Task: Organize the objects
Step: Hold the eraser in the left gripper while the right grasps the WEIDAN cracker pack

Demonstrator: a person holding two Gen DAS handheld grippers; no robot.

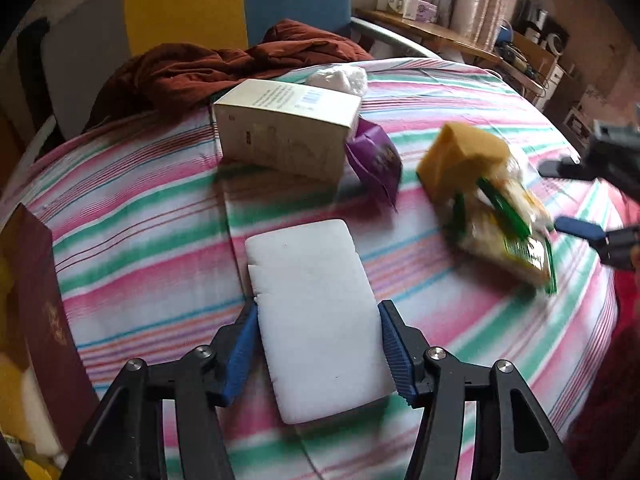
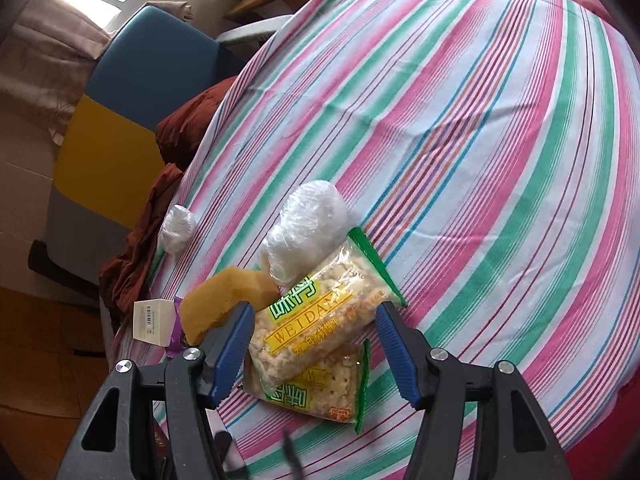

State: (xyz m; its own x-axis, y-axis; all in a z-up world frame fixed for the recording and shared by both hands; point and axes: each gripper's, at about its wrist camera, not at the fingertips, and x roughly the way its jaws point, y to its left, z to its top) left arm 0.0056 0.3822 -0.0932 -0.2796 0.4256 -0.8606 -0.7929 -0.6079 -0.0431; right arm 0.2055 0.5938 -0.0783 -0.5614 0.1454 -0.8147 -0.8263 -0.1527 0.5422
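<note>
My left gripper (image 1: pixel 318 354) is shut on a white foam block (image 1: pixel 316 316), both blue pads against its sides, just above the striped cloth. My right gripper (image 2: pixel 316 340) is open; two cracker packets (image 2: pixel 316 320) lie between its fingers on the cloth, untouched as far as I can tell. A yellow sponge (image 2: pixel 224 300) leans at the packets' left, and a clear plastic bundle (image 2: pixel 304 232) sits behind them. In the left wrist view the sponge (image 1: pixel 460 156), the packets (image 1: pixel 508 232) and the right gripper (image 1: pixel 580 200) show at the right.
A cream carton (image 1: pixel 284 128) and a purple packet (image 1: pixel 376 160) lie behind the foam. A maroon book (image 1: pixel 44 312) stands at the left edge. Brown clothing (image 1: pixel 224 64) is heaped at the far edge. A second plastic bundle (image 2: pixel 178 228) sits near the cloth's edge.
</note>
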